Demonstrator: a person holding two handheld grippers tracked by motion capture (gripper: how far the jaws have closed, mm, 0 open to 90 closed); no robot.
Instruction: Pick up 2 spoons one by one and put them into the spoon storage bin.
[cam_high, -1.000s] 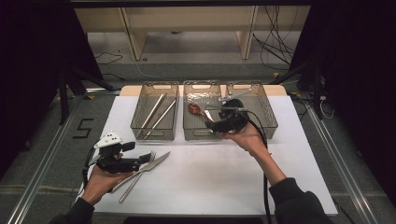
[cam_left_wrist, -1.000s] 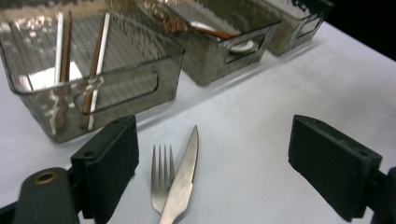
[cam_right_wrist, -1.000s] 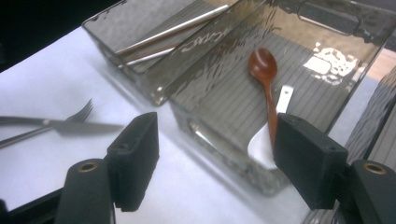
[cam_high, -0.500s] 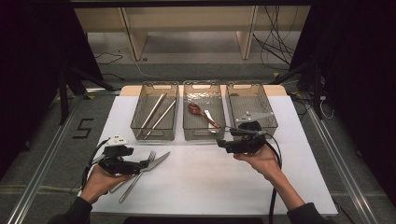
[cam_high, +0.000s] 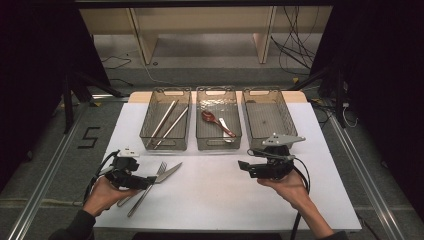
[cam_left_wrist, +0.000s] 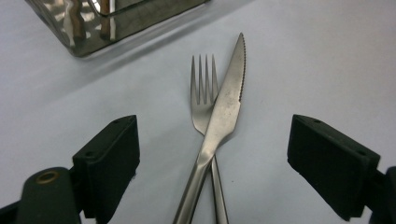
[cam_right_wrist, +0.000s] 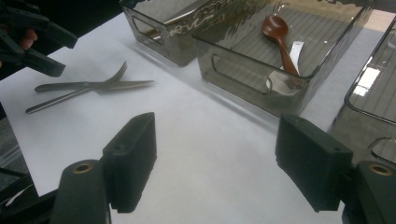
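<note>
**Reaching for the Fork and Knife**

Lying on the white table (cam_high: 215, 200) are a fork (cam_left_wrist: 203, 93) and a knife (cam_left_wrist: 224, 112). The knife lies on top of the fork, and the two cross like an X near their handles. Both tips point toward the left bin (cam_high: 165, 120). In the high view, the fork (cam_high: 159, 170) and knife (cam_high: 169, 173) sit just in front of that bin, near the left edge of the table.

The left gripper (cam_left_wrist: 212, 163) is right over the handles of the fork and knife. Its jaws are spread wide, one on each side of the crossed handles, and they touch neither one. In the high view, the left gripper (cam_high: 145, 182) is low by the table, held in a hand (cam_high: 102, 195).

The right gripper (cam_right_wrist: 215, 163) has its jaws spread wide too, with nothing between them. In the high view it (cam_high: 245, 166) is above the bare table in front of the right bin (cam_high: 267, 117), well apart from the fork and knife.

Three see-through bins stand in a row at the back of the table. The left bin holds two long metal sticks (cam_high: 167, 122). The middle bin (cam_high: 217, 120) holds a brown spoon (cam_high: 215, 121) and a white spoon (cam_high: 226, 127) that touch each other.
</note>
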